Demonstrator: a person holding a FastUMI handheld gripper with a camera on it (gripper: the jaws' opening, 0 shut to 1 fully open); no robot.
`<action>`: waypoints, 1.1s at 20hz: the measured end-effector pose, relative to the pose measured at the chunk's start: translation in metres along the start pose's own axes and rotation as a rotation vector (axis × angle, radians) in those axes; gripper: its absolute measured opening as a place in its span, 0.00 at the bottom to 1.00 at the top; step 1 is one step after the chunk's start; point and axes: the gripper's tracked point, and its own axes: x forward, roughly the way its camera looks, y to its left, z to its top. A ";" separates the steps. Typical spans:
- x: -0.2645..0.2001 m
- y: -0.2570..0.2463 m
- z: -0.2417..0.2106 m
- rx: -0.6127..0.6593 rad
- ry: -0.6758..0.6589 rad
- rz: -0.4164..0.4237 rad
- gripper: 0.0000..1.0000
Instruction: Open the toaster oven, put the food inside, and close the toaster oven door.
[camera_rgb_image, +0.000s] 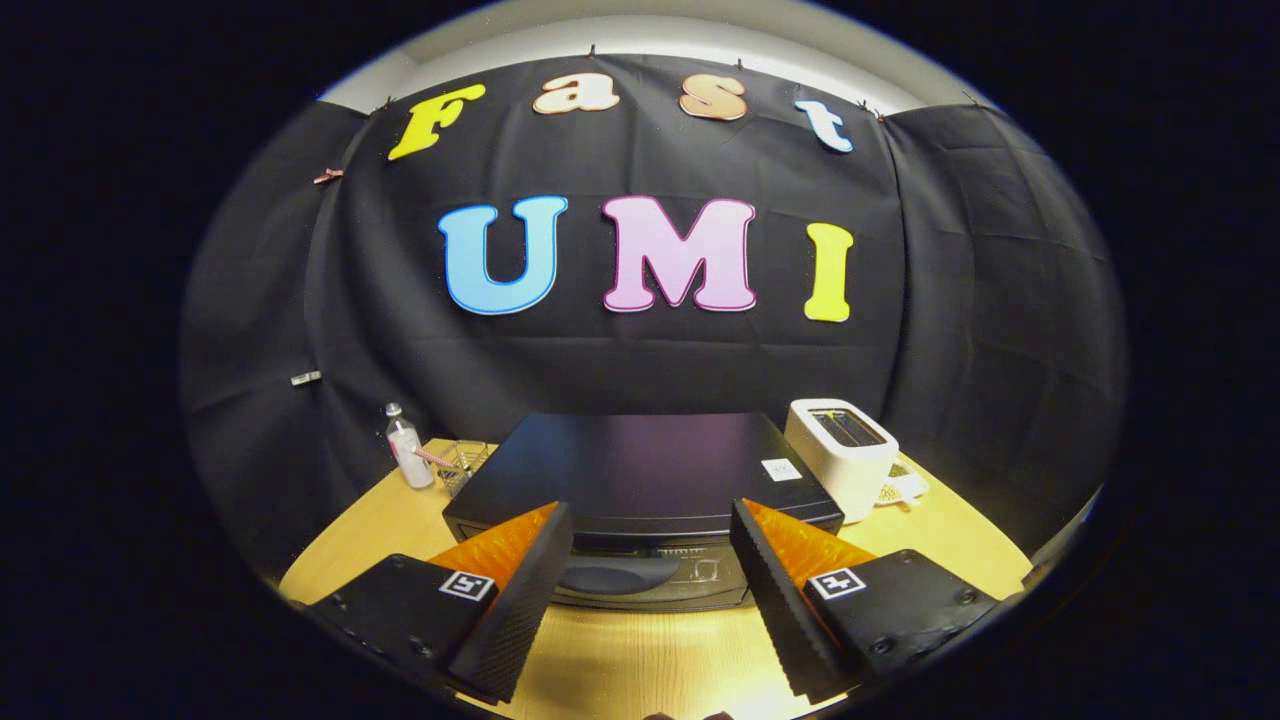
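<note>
Two fingers of my tool (650, 560) spread wide apart, nothing between the pads, held above the wooden counter (620, 660). Black toaster oven (640, 475) sits just ahead of the fingertips, door closed, its handle (615, 575) showing in the gap between them. White pop-up toaster (842, 455) just right of the oven. Left of the oven: small wire basket (463, 465), then a clear bottle (408, 450).

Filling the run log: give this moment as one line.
stage: approach | tongs: open, nothing held | oven: just ahead, door shut | toaster: beside oven | bottle: other side
</note>
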 end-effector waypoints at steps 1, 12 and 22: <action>0.006 0.005 -0.006 -0.013 0.012 0.003 0.98; 0.048 0.026 -0.052 0.016 0.119 -0.015 0.98; 0.039 0.027 -0.056 0.015 0.131 0.000 0.99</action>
